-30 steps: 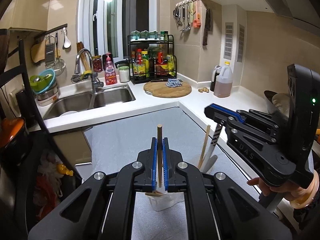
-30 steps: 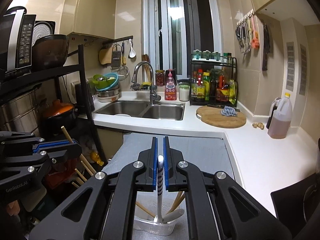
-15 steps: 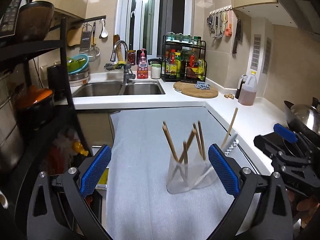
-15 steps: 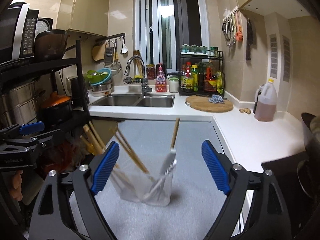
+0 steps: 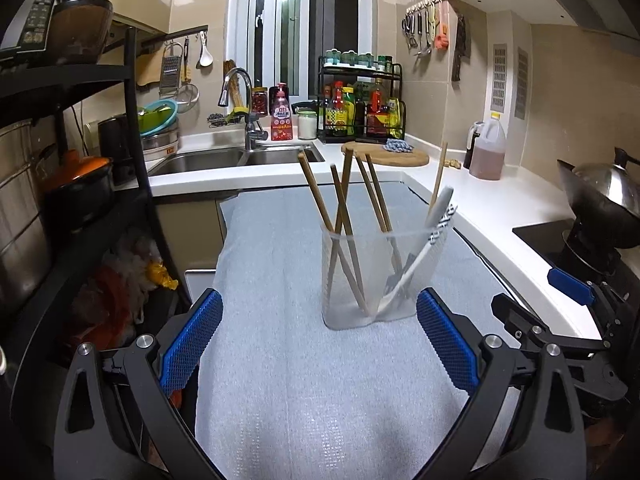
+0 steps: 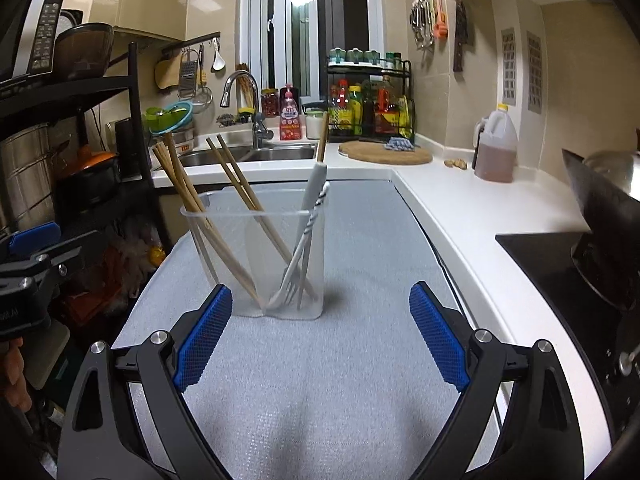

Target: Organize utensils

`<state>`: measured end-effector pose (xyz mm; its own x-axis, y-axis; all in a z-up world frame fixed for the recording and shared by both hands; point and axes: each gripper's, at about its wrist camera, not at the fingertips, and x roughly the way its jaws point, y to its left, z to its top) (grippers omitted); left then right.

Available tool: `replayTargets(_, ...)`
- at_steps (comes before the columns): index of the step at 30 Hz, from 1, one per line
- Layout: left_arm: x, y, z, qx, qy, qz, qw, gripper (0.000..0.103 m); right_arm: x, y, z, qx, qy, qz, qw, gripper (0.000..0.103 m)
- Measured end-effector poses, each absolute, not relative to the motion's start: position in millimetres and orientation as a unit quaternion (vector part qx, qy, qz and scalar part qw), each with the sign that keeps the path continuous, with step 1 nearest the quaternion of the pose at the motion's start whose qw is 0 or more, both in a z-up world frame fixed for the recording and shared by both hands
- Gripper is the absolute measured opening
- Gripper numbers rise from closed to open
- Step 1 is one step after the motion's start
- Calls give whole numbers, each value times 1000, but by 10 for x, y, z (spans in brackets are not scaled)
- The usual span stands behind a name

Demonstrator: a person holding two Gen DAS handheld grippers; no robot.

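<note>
Translucent plastic forms the utensil holder point(image 5: 366, 276), a squarish cup standing upright on the pale grey mat point(image 5: 304, 380) that covers the counter, and everything else is best placed from it. The chopsticks point(image 5: 320, 196) stand inside it with their tips on its floor and their upper ends fanned out above the rim, most leaning toward the sink side point(image 5: 240, 158), one slim stick leaning the other way. Their long axes run steeply upward, none truly vertical, probably because the cup is wide and each stick simply rests against whichever wall it meets. A white-handled fork point(image 6: 298, 256) and a second utensil with a striped handle point(image 6: 316, 210) lean in the half of the holder nearer the white worktop point(image 6: 480, 208); the fork's tines point down to the floor, its handle up and slightly away from the sink. The holder seems divided, sticks on one side and cutlery on the other, though the partition is hard to make out. On the near side of the holder, the left gripper point(image 5: 320, 344) has its blue pads spread wide with nothing between them, and the right gripper point(image 6: 322, 336) is likewise wide apart and empty, neither touching the cup. No loose utensil shows on the mat, so the sorting looks close to finished.
</note>
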<state>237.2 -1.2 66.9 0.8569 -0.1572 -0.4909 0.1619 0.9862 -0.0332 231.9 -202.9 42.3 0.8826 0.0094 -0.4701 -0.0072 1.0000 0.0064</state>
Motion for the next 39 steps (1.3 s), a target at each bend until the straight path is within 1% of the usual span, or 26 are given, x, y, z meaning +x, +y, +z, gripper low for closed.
replayTargets(39,2317,12,615,-8,257,-72,964,95,2220,-1991,386,10,253,13,967,90)
